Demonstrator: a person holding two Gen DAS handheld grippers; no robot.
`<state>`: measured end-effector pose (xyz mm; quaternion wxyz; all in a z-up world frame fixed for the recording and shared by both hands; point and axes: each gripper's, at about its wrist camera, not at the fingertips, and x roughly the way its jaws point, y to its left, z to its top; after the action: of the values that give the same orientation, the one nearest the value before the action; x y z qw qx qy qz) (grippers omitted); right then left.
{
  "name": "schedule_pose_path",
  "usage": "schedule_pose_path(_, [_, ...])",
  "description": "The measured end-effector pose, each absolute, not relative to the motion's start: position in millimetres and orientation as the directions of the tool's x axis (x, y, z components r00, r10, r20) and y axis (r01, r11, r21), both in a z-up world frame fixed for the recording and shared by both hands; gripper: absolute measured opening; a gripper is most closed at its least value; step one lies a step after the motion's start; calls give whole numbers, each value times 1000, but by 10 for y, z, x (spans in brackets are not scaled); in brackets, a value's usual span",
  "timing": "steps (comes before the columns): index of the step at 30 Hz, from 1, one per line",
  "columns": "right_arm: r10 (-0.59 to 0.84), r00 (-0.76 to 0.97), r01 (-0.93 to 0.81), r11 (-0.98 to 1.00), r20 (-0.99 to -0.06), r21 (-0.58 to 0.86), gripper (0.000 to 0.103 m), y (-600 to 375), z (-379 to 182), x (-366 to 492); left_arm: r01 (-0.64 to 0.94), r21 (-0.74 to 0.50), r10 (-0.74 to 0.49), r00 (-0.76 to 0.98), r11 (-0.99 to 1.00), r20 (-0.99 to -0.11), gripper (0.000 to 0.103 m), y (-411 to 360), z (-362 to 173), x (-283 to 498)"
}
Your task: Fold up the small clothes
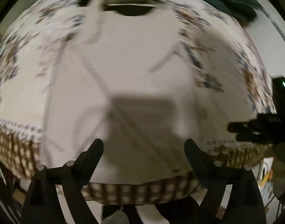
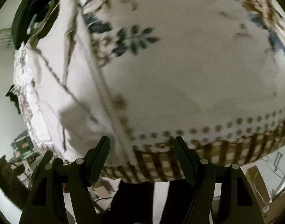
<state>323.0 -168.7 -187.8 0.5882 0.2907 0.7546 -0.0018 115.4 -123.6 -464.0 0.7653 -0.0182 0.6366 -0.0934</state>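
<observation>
White garment point(image 1: 135, 78) spread flat mid-frame on patterned bench cloth point(image 1: 15, 149), left tool point(image 1: 143, 145) and right tool point(image 2: 142, 142) both gaping, empty; risk: pinching cloth beneath too.

A home room is showing here: a table is wearing a floral tablecloth point(image 2: 179, 65) with a brown checked border, white cloth point(image 1: 133, 65) is lying on it, and cardboard boxes point(image 2: 258, 183) are sitting on the floor (blurred, contents unclear).

left gripper point(image 1: 144, 142): black fingers | right gripper point(image 2: 142, 140): black (silver pivot pins)
</observation>
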Motion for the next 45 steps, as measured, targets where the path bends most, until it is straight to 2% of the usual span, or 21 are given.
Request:
schedule_pose_path(6, [500, -188, 370, 833, -845, 410, 72, -1139, -2394, 3226, -95, -53, -38, 152, 994, -988, 88, -270, -4833, 1169])
schedule_pose_path(7, [490, -203, 354, 844, -848, 403, 69, -1090, -2442, 3257, -115, -45, -28, 142, 992, -989, 88, -168, -4878, 1166])
schedule_pose_path(9, [466, -251, 337, 864, -849, 374, 47, -945, -2671, 3162, -159, -22, -2, 125, 987, -992, 88, 61, -5009, 1158])
schedule_pose_path(11, [493, -281, 379, 845, -823, 377, 7, -840, -2927, 2931, -180, -10, 9, 107, 984, -994, 88, 239, -5102, 1128])
schedule_pose_path(12, [479, -264, 403, 843, -837, 356, 5, -846, -2975, 2844, -187, -15, 4, 99, 982, -995, 88, 308, -5139, 1108])
schedule_pose_path(15, [410, -248, 406, 867, -878, 291, 5, -868, -3114, 2500, -188, -14, 0, 74, 982, -997, 88, 453, -5206, 1047])
schedule_pose_path(19, [413, -310, 376, 881, -857, 288, 7, -896, -3288, 2371, -183, -42, -27, 84, 982, -996, 88, 486, -5129, 1111])
schedule_pose_path(20, [418, -315, 374, 880, -852, 293, 15, -942, -3293, 2419, -166, -41, -25, 97, 985, -995, 88, 449, -5067, 1214])
schedule_pose_path(21, [423, -302, 374, 877, -854, 302, 19, -1011, -3286, 2465, -152, -44, -27, 113, 987, -993, 88, 416, -5012, 1319])
schedule_pose_path(23, [426, -238, 398, 862, -873, 313, 36, -1178, -3241, 2577, -119, -43, -22, 168, 992, -986, 88, 300, -4850, 1642])
schedule_pose_path(24, [430, -200, 416, 851, -880, 321, 37, -1247, -3206, 2703, -107, -49, -27, 192, 993, -981, 88, 244, -4792, 1808])
schedule_pose_path(30, [376, 11, 462, 820, -926, 339, 38, -1520, -3600, 3391, -26, -11, -1, 348, 1000, -938, 88, -136, -4624, 3240])
schedule_pose_path(34, [331, 90, 473, 816, -939, 333, 38, -1676, -4030, 3912, 71, 129, 93, 383, 989, -919, 88, -461, -4868, 4107])
schedule_pose_path(38, [290, 110, 439, 844, -951, 309, 38, -1732, -4469, 4243, 126, 267, 200, 393, 955, -898, 88, -598, -5118, 4412])
schedule_pose_path(41, [221, 86, 426, 873, -971, 237, 38, -1776, -4859, 4246, 113, 349, 283, 384, 930, -879, 90, -493, -5300, 4550])
schedule_pose_path(45, [122, 36, 445, 887, -992, 125, 38, -1843, -5360, 4095, 68, 320, 279, 343, 945, -897, 91, -236, -5457, 4645])
